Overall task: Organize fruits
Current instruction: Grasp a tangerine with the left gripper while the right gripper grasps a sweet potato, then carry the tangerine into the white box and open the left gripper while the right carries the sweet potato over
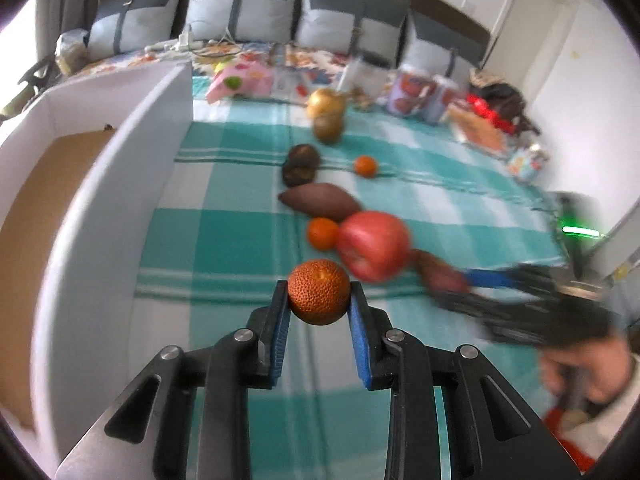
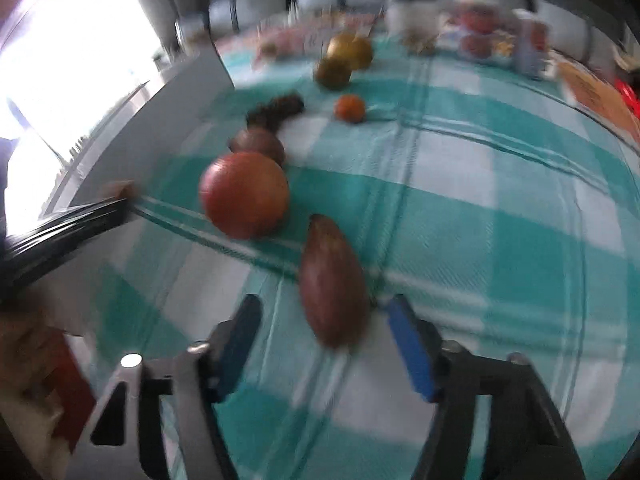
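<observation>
Your left gripper (image 1: pixel 319 300) is pinching a bumpy orange fruit (image 1: pixel 319 291) between its two blue pads (image 1: pixel 357 332), one pad on each side. The fruit is held above the green and white checked blanket (image 1: pixel 224 240) on the bed. A tall white box (image 1: pixel 120 184) stands just to the left of it.

Your right gripper (image 2: pixel 320 344) is spread apart. A long brown fruit (image 2: pixel 334 280) lies on the blanket between its blue pads (image 2: pixel 412 352), and the pads do not press on it. A big red apple (image 2: pixel 244 194) sits just past the brown fruit. Farther back are a small orange (image 2: pixel 350 109), dark fruits (image 2: pixel 276 112) and two yellow-brown round ones (image 2: pixel 350 52). This picture is blurry.
</observation>
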The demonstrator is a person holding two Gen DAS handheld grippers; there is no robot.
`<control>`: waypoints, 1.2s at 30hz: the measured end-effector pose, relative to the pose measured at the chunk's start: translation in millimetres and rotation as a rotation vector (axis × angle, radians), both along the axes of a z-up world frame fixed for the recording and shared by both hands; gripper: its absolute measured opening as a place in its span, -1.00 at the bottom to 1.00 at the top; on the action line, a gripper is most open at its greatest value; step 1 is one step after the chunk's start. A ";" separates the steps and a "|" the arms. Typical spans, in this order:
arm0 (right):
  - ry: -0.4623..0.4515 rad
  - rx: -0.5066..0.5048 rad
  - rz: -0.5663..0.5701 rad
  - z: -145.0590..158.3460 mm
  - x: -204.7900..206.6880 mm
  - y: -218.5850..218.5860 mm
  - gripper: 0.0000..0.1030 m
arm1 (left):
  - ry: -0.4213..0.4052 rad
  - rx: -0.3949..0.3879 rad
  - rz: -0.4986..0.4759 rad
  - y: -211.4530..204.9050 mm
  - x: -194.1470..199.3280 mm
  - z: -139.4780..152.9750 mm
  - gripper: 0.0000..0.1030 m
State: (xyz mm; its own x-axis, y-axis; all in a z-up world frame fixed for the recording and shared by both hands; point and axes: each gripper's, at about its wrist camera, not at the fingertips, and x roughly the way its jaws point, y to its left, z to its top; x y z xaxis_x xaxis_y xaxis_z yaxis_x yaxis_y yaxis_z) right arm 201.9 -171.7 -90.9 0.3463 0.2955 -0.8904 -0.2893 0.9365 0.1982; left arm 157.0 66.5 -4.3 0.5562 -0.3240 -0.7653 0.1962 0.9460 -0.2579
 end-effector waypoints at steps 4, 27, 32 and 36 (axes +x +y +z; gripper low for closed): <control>0.100 -0.111 0.030 -13.3 14.4 17.4 -0.21 | -0.018 -0.083 0.000 31.1 -37.9 48.6 -0.45; 0.185 0.723 0.138 110.9 -16.1 209.0 -0.21 | 0.115 0.087 0.456 253.5 -36.5 16.4 -0.44; 0.193 0.602 0.192 88.3 -9.9 305.9 -0.21 | 0.138 0.105 0.501 266.3 -46.3 7.0 -0.40; 0.173 0.476 0.190 65.1 -0.3 339.7 -0.19 | 0.126 0.106 0.530 272.6 -54.3 8.4 0.29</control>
State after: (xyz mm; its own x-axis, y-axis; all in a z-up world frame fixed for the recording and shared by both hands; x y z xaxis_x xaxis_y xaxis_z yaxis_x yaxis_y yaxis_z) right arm 201.6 168.0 -25.8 0.1079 0.7235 -0.6818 -0.3705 0.6657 0.6478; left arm 102.7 339.1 4.1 0.5244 0.0580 -0.8495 -0.3399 0.9290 -0.1464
